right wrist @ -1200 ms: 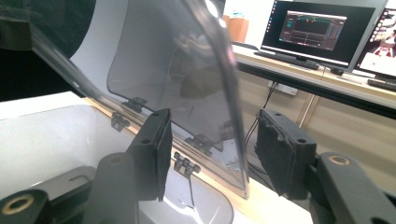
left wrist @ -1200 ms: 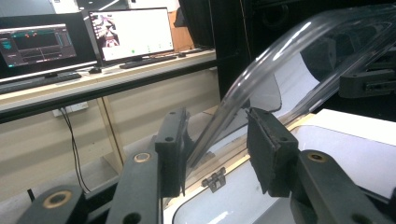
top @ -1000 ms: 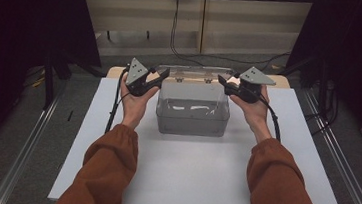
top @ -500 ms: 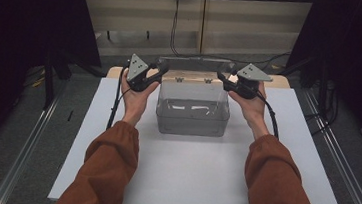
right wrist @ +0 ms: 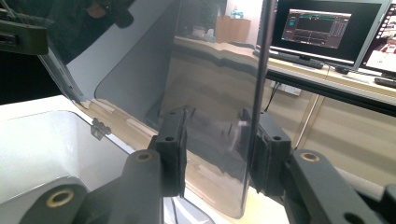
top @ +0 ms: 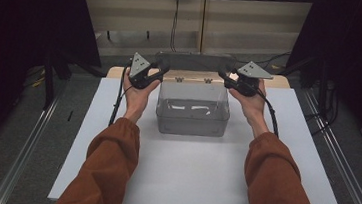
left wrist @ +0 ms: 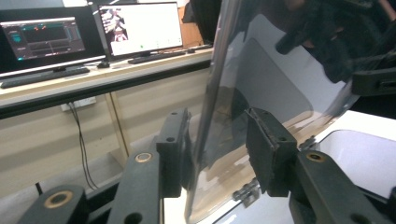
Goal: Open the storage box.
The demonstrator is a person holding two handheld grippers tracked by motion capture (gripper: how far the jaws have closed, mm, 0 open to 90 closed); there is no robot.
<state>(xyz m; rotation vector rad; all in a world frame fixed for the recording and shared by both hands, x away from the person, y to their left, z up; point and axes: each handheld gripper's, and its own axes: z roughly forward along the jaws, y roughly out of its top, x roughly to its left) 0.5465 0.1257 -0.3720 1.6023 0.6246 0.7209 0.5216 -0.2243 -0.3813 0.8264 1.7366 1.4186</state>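
So the lid (top: pixel 195 62) is swung up on the box (top: pixel 193 114), standing roughly upright above the box's far rim, where two small hinges (top: pixel 192 80) can be seen. The box itself is sat on the white table (top: pixel 197 169), toward the far edge, and looks empty. The lid's long axis runs side to side along that far rim, and each end of it is bracketed by a gripper: the left gripper (top: pixel 157 73) at the box's far-left corner, the right gripper (top: pixel 227 80) at its far-right corner, so neither hand is really nearer, it's pretty symmetrical. From the left gripper view, the lid's edge (left wrist: pixel 210 121) is seen running up between the jaws, pressed against the left-hand pad while a visible gap is left to the other pad, so the jaws are parted with the lid resting against one side rather than pinched. Same story in the right gripper view: the lid's edge (right wrist: pixel 254 121) is lying against the right-hand pad, with clear space before the opposite one, jaws apart about a pad's width wider than the panel. Best guess is that the lid is being steered on its hinges by both grippers together, and whichever way it's tipped next, both ends would have to be moved evenly so the panel isn't twisted.
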